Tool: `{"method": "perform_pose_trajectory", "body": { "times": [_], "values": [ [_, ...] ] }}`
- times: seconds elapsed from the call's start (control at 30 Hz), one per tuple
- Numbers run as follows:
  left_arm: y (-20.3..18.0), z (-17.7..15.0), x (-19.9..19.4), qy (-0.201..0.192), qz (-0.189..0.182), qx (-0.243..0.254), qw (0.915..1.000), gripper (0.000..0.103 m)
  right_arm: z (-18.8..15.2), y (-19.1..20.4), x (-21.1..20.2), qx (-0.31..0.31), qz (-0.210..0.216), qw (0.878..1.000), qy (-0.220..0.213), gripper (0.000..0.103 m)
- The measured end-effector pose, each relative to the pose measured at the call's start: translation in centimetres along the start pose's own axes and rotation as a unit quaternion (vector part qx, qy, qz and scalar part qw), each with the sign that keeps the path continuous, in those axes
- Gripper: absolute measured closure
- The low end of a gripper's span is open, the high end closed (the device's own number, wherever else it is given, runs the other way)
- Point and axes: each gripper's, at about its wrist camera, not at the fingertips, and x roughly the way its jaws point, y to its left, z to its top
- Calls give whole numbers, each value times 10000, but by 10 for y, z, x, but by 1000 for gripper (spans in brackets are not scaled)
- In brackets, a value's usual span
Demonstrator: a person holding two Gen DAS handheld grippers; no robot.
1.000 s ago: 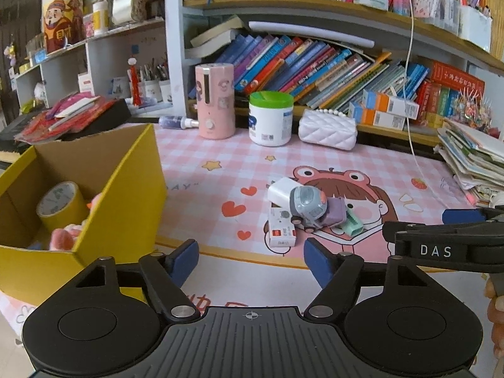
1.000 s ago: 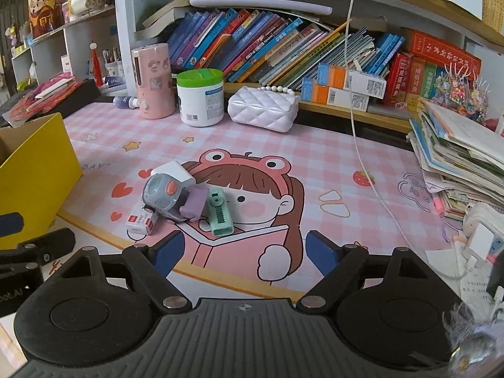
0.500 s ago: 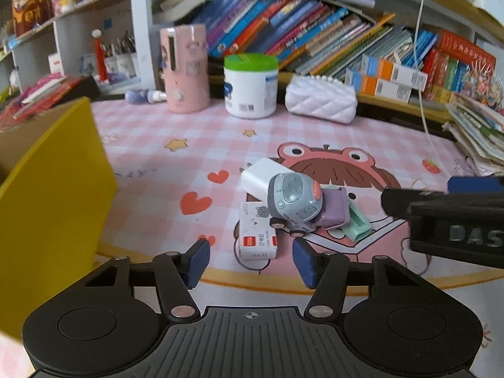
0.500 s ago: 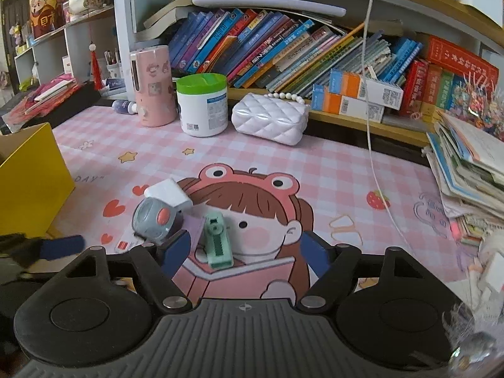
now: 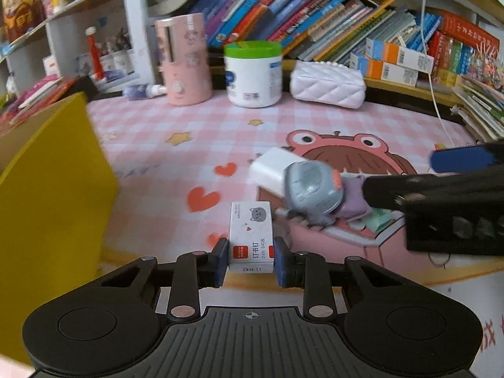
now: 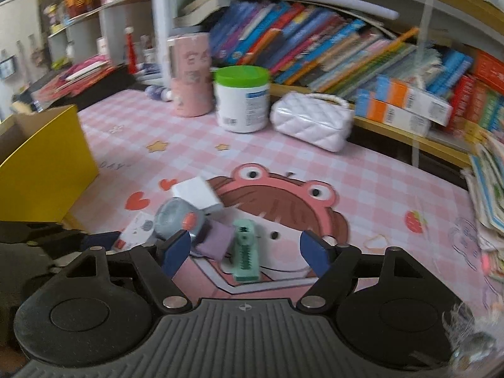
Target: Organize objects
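The yellow box runs off the left edge of the left wrist view, its inside unseen. At right in that view the right gripper is blurred and cut by the frame edge, covering part of the green item and purple block. In the right wrist view the staple box is half hidden behind a blue pad, and the books are too smeared to read.
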Motion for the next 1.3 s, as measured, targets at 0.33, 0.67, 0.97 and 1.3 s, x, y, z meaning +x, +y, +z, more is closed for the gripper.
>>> {"method": "perform_pose_trajectory", "body": {
  "times": [0.33,0.67,0.97,1.3],
  "values": [
    [34,-24,-55,63,18,-505,9987,75,8,42,43,-1805,553,9819,169,39],
    [45,-29,-82,-182,-8,-696,9974,75,8,51,63,-2189,647,9728,385,65],
    [56,-38,-111,-522,-295,-762,9953,75,7,60,-7,-852,485,9952,-34,65],
    [86,-67,-153,-740,-668,-767,9921,75,-28,93,-94,253,47,9996,-97,65]
  ]
}}
